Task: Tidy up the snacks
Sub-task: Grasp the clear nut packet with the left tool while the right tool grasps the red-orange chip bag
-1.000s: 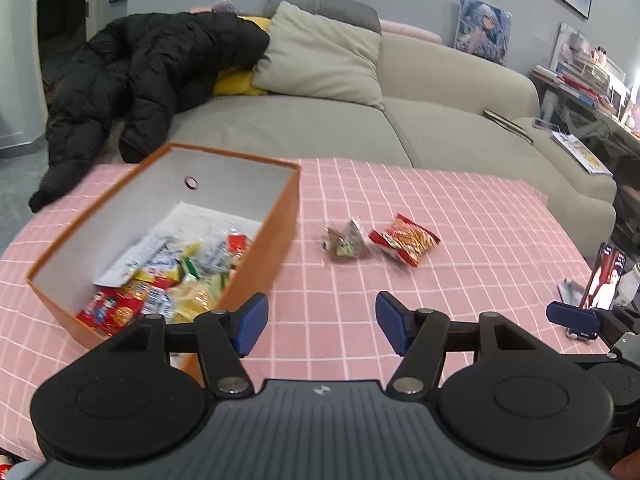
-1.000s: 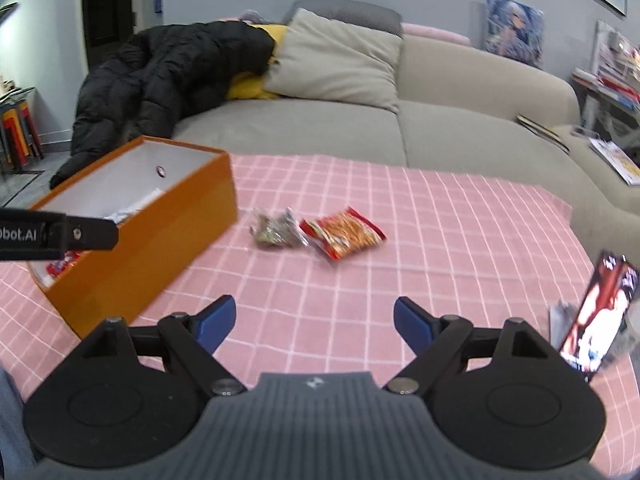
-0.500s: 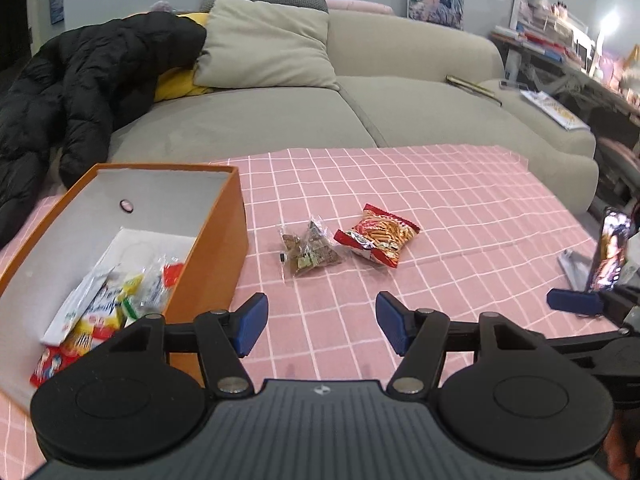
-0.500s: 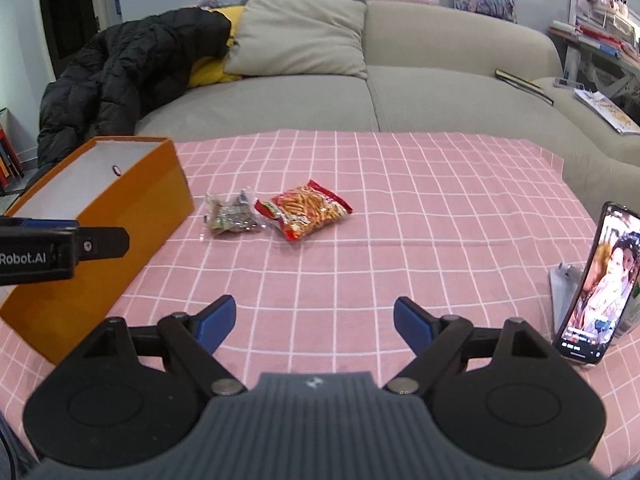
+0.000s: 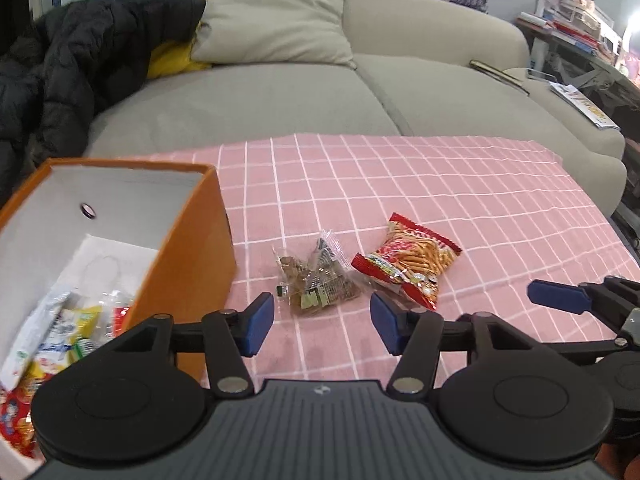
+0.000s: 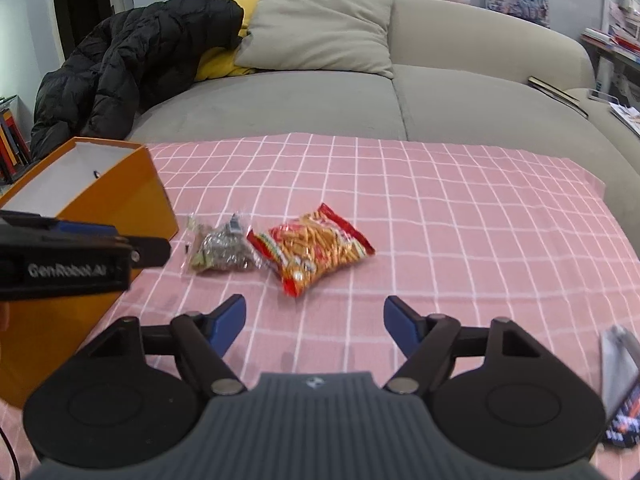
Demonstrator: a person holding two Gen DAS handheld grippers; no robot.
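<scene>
Left wrist view: the left tool (image 5: 322, 326), fingers spread and holding nothing, has closed in on the clear packet of brown snacks (image 5: 316, 280) over the past second, so that the packet now lies just ahead of the gap between its blue pads. The red packet of stick snacks (image 5: 408, 264) lies touching it on the pink checked tabletop (image 5: 460, 184). The orange box (image 5: 192, 248) stands just to the left, with other packets already inside (their printing too blurred to read). By the look of it, the clear packet is next for the box.

Right wrist view: the right tool (image 6: 314, 322), likewise spread and empty, has drawn nearer to the two loose packets and points toward the red one. The left tool's body crosses the frame edge, lettered "GenRobot.AI". The wording on the snack packets cannot be made out.
</scene>
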